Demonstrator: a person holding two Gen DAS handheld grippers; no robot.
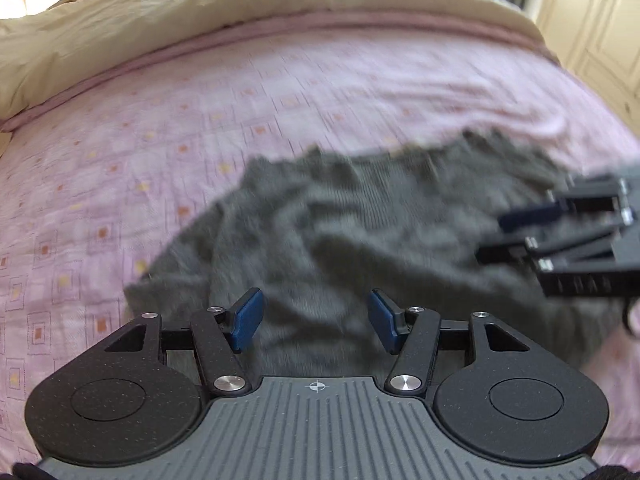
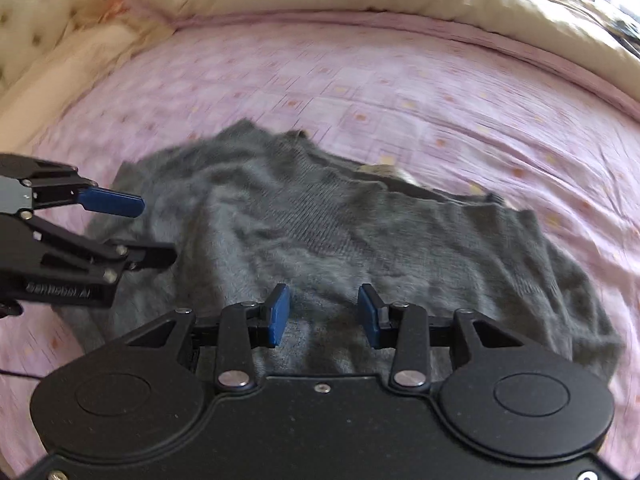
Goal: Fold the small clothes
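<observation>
Pink patterned bedspread [image 1: 200, 128] with a cream duvet [image 1: 160, 12] bunched along its far edge.
Rumpled grey knitted garment [image 2: 328, 232] lies spread near the bed's near edge. Left gripper [image 1: 315, 320] and right gripper [image 2: 323, 316] hover over it, jaws wide apart, holding nothing. Frames blurred.

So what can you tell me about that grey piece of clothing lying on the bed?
The grey knitted garment looks like soft, fuzzy wool with a ribbed panel. It lies spread out but rumpled and unfolded on the pink patterned bedspread. Both open grippers, left and right, hang over its near edge; whether they touch it is unclear.
</observation>
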